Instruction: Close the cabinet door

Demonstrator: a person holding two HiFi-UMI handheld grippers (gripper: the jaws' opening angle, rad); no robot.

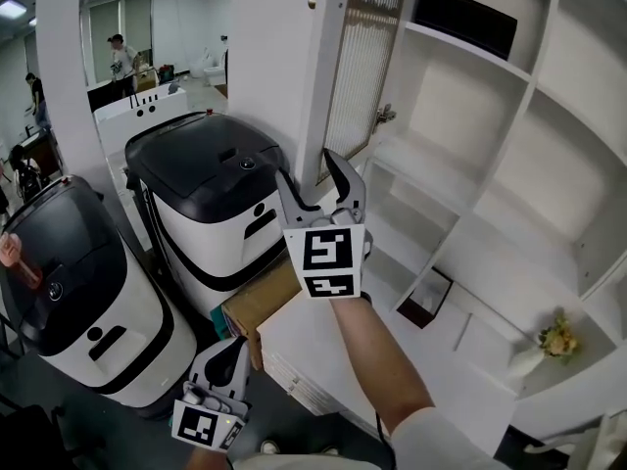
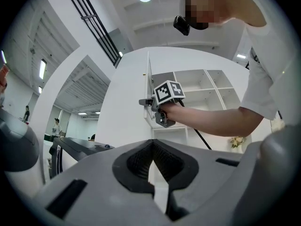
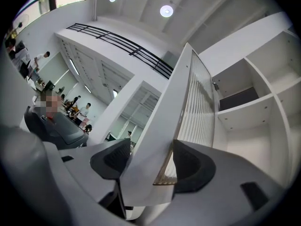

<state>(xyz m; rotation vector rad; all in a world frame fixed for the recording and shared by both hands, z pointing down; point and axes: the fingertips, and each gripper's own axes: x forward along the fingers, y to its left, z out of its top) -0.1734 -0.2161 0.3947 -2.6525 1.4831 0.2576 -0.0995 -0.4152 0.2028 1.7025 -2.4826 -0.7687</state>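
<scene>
The cabinet door [image 1: 358,57] is a tall panel, white outside and ribbed with a gold-coloured frame inside, and it stands swung out from the white shelving. My right gripper [image 1: 306,164] is raised to its lower edge. In the right gripper view the door [image 3: 188,107] sits between the two pads of the right gripper [image 3: 150,161], and both pads lie against it. The left gripper view shows the door [image 2: 148,86] edge-on with the right gripper [image 2: 149,105] on it. My left gripper [image 1: 227,355] hangs low and apart from the door, and in its own view the left gripper [image 2: 154,166] is shut on nothing.
Two white-and-black machines [image 1: 211,179] [image 1: 78,292] stand left of the door, with a cardboard box [image 1: 257,306] below it. Open shelves [image 1: 470,116] hold a black box [image 1: 465,18] and a small bunch of flowers [image 1: 556,339]. People stand far back at the left.
</scene>
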